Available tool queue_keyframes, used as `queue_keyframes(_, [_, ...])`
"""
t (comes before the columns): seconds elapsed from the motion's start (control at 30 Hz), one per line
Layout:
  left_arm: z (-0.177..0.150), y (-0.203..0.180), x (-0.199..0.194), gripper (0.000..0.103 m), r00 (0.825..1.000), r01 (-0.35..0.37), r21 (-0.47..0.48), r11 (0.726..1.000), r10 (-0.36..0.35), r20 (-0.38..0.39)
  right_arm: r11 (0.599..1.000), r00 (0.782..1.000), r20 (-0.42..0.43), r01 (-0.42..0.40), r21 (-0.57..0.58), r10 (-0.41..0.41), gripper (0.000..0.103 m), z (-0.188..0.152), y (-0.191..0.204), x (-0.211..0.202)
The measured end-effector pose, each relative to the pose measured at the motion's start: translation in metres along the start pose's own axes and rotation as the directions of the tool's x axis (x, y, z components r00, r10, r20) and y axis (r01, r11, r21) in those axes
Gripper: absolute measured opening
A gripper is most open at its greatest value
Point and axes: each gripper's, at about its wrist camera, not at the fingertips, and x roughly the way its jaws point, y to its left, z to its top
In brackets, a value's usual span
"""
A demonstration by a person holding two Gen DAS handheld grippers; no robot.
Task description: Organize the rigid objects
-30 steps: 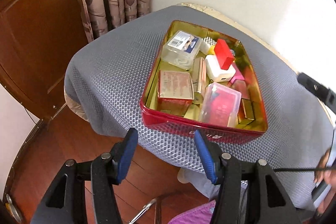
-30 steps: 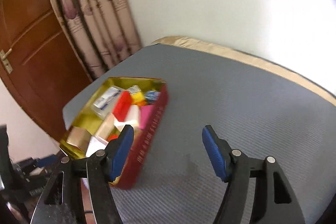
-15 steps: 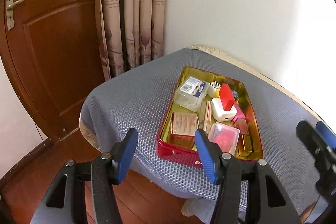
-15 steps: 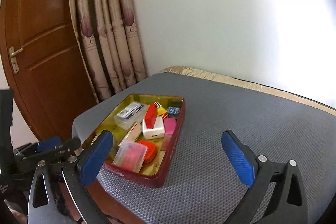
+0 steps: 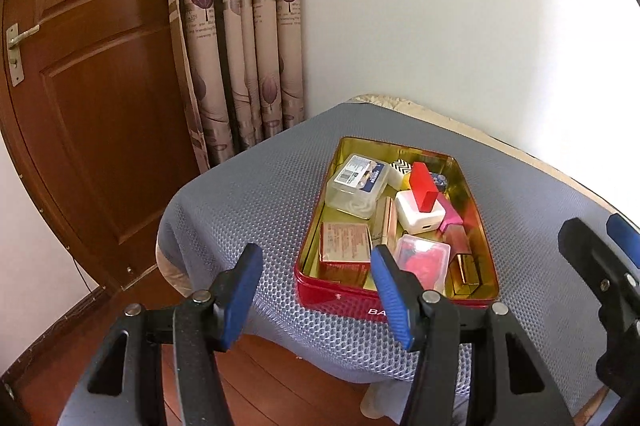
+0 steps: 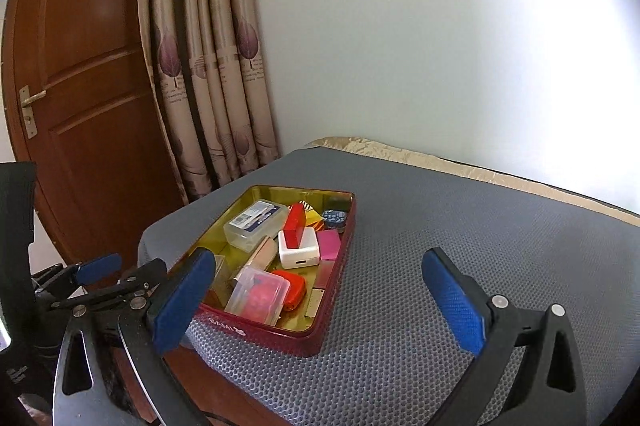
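On a counter (image 5: 256, 194) covered with a grey honeycomb mat sits a red tin (image 5: 340, 296) with a gold inside, open at the top and crowded with small rigid things.

From the left wrist view, the tin lies at about 1 o'clock from the left gripper (image 5: 316, 296). That gripper points down at a slant toward the counter's near corner. Its two blue-padded fingers stand about halfway apart with nothing between them; the right-hand finger overlaps the tin's near wall in the view, but whether it touches cannot be told. At 3 o'clock, at the frame's edge, part of the right gripper (image 5: 600, 258) shows, black with a blue pad.

Inside the tin, a clear plastic box (image 5: 356, 186) with a printed label lies at the far left corner. A red block (image 5: 424, 186) rests tilted on a white charger (image 5: 418, 216) near the middle. A pink piece (image 5: 452, 216) lies just beside the charger at its 3 o'clock. A reddish carton (image 5: 344, 252) fills the near left corner, and a clear case with red contents (image 5: 424, 260) lies beside it.

From the right wrist view, the right gripper (image 6: 320, 300) also slants down, its fingers spread wide and holding nothing, the tin (image 6: 264, 328) at its 11 o'clock. The left gripper (image 6: 96, 272) shows at 9 o'clock.

A wooden door (image 5: 92, 106) and leaf-patterned curtain (image 5: 240, 46) stand behind.
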Motion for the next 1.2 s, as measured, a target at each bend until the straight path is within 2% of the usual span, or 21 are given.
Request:
queue_keyframes(0.23, [0.000, 0.001, -0.003, 0.058, 0.999, -0.029, -0.001, 1.000, 0.029, 0.018, 0.999, 1.000, -0.009, 0.024, -0.025, -0.024, 0.103, -0.001, 0.004, -0.001])
queue_keyframes(0.6, [0.007, 0.013, -0.029, 0.058, 0.996, -0.001, -0.042, 0.999, 0.005, 0.090, 1.000, 0.999, -0.040, -0.001, -0.027, -0.001, 0.103, -0.003, 0.017, -0.002])
queue_keyframes(0.7, [0.013, 0.015, -0.041, 0.058, 0.995, -0.009, -0.016, 1.000, 0.010, 0.097, 0.999, 0.999, -0.038, -0.027, -0.023, 0.026, 0.103, 0.002, 0.023, -0.007])
queue_keyframes(0.8, [0.013, 0.019, -0.054, 0.058, 0.992, -0.026, 0.028, 0.999, 0.022, 0.128, 0.999, 1.000, -0.001, -0.029, -0.040, 0.029, 0.103, 0.004, 0.032, -0.018])
queue_keyframes(0.87, [0.009, 0.023, -0.059, 0.058, 0.989, -0.033, 0.039, 0.999, 0.027, 0.148, 0.999, 1.000, 0.018, -0.014, -0.044, 0.014, 0.103, 0.002, 0.037, -0.024])
queue_keyframes(0.97, [-0.001, 0.034, -0.066, 0.058, 0.982, -0.002, -0.026, 1.000, 0.007, 0.188, 1.000, 1.000, 0.009, -0.004, -0.018, 0.004, 0.103, -0.004, 0.040, -0.027])
queue_keyframes(1.03, [-0.001, 0.035, -0.067, 0.058, 0.978, -0.005, -0.024, 1.000, 0.010, 0.208, 1.000, 1.000, -0.003, 0.006, -0.007, -0.006, 0.103, -0.008, 0.043, -0.028])
queue_keyframes(1.2, [-0.001, 0.038, -0.068, 0.058, 0.980, 0.012, -0.019, 1.000, -0.008, 0.200, 0.999, 0.999, -0.016, 0.048, 0.008, -0.048, 0.103, -0.014, 0.046, -0.030])
